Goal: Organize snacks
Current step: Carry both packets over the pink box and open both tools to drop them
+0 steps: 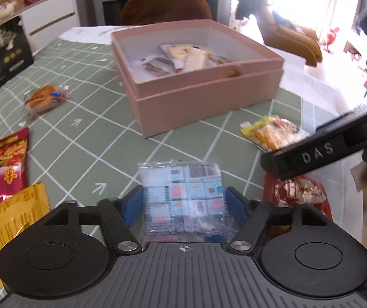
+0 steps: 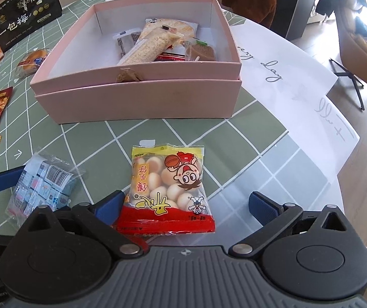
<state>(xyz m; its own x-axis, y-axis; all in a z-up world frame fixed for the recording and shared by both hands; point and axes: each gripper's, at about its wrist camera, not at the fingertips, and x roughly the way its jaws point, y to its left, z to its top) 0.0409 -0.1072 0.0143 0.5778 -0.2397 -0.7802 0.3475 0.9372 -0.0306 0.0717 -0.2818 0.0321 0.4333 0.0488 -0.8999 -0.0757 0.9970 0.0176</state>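
Left tongs (image 1: 184, 201) stand apart, their blue pads either side of a clear bag of small wrapped sweets (image 1: 183, 195) without pressing it; right tongs (image 2: 186, 205) gape wide around the near end of a yellow-and-red pack of egg biscuits (image 2: 168, 190). Both packs lie flat on the green checked bench (image 2: 137, 133). Beyond them sits the pink box (image 2: 137, 97), open, with several snacks piled at its far side. A black gift carton (image 2: 27, 12) stands at far left. Nearer, a wrapped bun (image 1: 43, 98) lies left of the box.
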